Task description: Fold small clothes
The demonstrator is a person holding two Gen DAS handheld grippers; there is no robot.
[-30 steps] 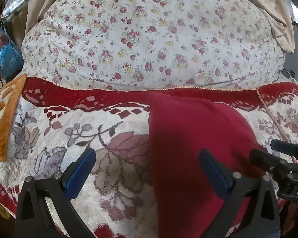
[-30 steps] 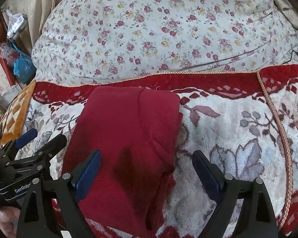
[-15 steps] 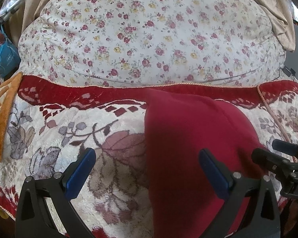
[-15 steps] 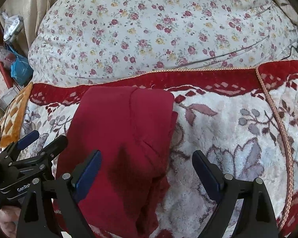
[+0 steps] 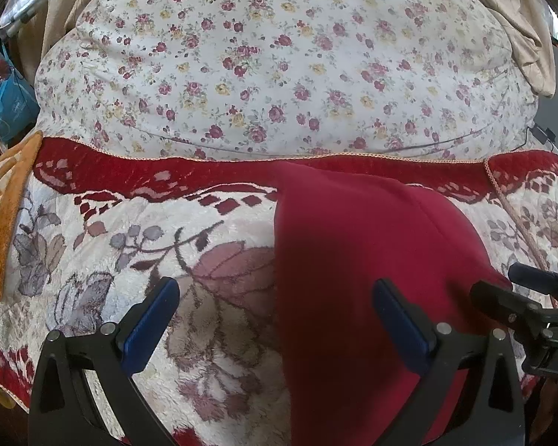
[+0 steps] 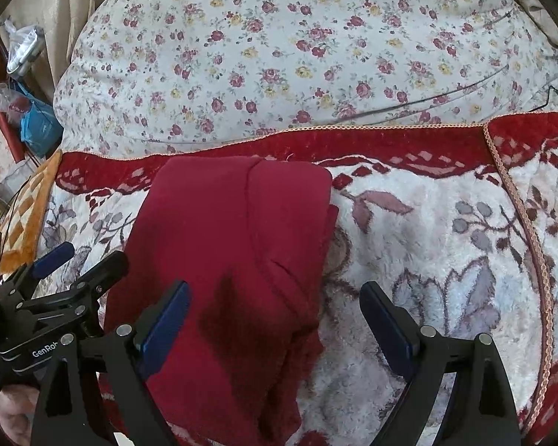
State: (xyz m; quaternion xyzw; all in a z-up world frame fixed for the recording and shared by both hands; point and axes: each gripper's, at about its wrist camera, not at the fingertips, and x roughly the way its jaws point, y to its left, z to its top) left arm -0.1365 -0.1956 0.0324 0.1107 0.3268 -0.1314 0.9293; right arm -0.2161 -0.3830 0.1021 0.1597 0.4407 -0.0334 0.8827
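A dark red garment [image 5: 353, 260] lies folded in a long strip on the floral plush blanket [image 5: 204, 260]. It also shows in the right wrist view [image 6: 234, 245], with a folded layer on its right side. My left gripper [image 5: 275, 316] is open and empty, straddling the garment's left edge near its close end. My right gripper [image 6: 275, 319] is open and empty, straddling the garment's right edge. Each gripper shows in the other's view: the right one [image 5: 517, 297] and the left one [image 6: 78, 264].
A big pillow in a rose-print cover [image 5: 279, 74] lies behind the blanket's red border [image 6: 390, 145]. An orange checked cloth [image 5: 3, 215] lies at the left edge. Bags [image 6: 37, 126] and a beige curtain [image 5: 520, 37] stand beyond the bed.
Both grippers have drifted slightly over the garment, and the view has shifted a little. The garment has not moved. Both stay open.
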